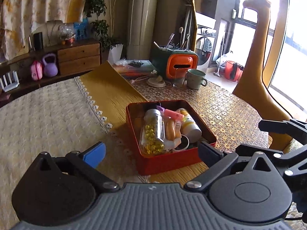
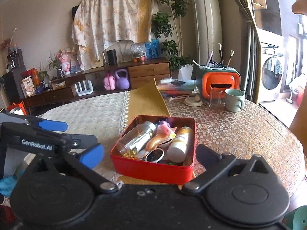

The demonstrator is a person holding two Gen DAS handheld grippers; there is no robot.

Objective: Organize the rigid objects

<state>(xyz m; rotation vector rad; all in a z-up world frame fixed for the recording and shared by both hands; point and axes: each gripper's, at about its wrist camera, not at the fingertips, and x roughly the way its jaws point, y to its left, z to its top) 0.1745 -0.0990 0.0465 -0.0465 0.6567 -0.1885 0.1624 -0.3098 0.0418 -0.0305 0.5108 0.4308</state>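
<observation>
From the left wrist, the left hand-held gripper (image 1: 151,151) stands wide apart and empty, its blue pad and dark pad flanking the near edge of the red tin (image 1: 172,161) on the bench (image 1: 230,105). The tin looks full, so the sound move is probably to back off level and leave it square on the yellow mat (image 1: 113,92). The tin is thin painted metal with rounded corners; a clear jar (image 1: 152,132) of glossy yellow capsules lies in it, smooth and apt to roll. From the right wrist, the right hand-held gripper (image 2: 149,153) is likewise spread with nothing between its pads, just short of the tin. A white bottle (image 2: 180,144) with a yellow label lies slanted inside, beside a small round lidded pot (image 2: 154,156). The cloth under the mug (image 2: 234,99) is a stiff honeycomb weave.
</observation>
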